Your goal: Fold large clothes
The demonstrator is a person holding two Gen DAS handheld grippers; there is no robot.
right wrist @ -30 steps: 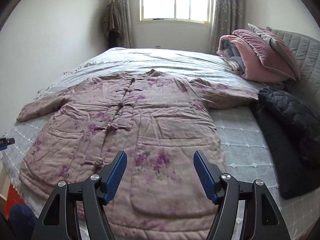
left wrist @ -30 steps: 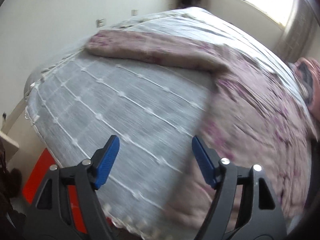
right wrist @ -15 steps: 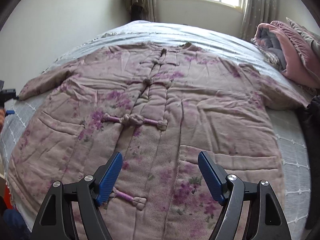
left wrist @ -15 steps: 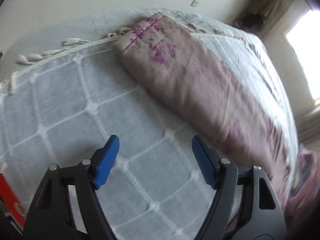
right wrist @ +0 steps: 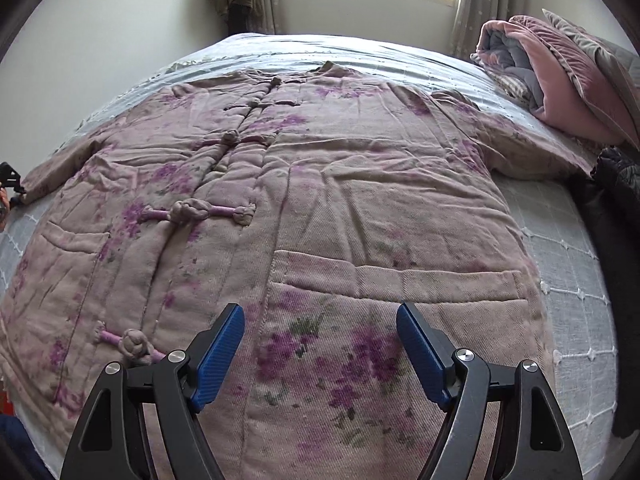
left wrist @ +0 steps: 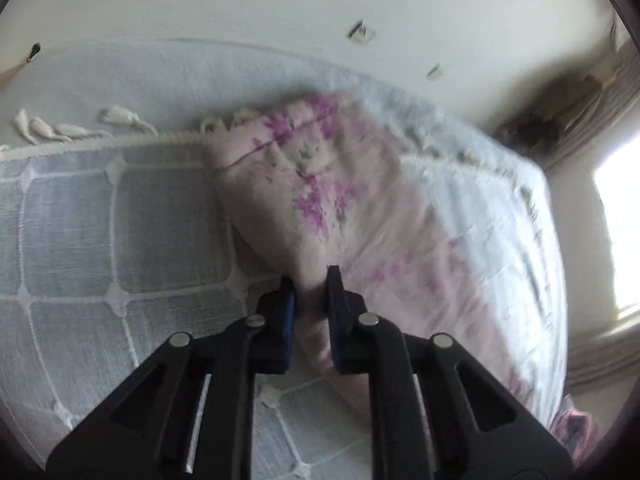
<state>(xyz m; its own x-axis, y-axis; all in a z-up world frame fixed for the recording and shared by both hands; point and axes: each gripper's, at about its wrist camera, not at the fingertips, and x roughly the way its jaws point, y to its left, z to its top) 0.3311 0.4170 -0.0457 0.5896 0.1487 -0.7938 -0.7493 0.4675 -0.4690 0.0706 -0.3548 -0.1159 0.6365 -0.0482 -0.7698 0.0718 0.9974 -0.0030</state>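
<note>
1. Pointing steeply down at the bed, the left gripper (left wrist: 310,280) has its blue pads pressed together on a fold of the padded floral coat's sleeve (left wrist: 304,184); pinkish cloth bulges up between the two fingers.
2. From that grip the sleeve runs away toward 12 o'clock in the left wrist view, its cuff lying at the tasselled edge of the white-gridded bedspread (left wrist: 80,220).
3. The right gripper (right wrist: 320,340) also tilts downward, its jaws standing wide apart with nothing pinched between them.
4. It hovers over the lower front of the coat (right wrist: 320,168), above the patch pocket (right wrist: 400,280) with purple flowers, whose top edge lies at 12 o'clock of the fingertips.
5. The coat is spread flat, front up, across the bedspread (right wrist: 568,280), collar toward the window at 12 o'clock and knot buttons running down its middle.
6. At 9 o'clock in the right wrist view, the left gripper (right wrist: 10,178) shows at the far sleeve's end.
7. Folded pink bedding (right wrist: 560,80) sits at 2 o'clock, beyond the other sleeve.
</note>
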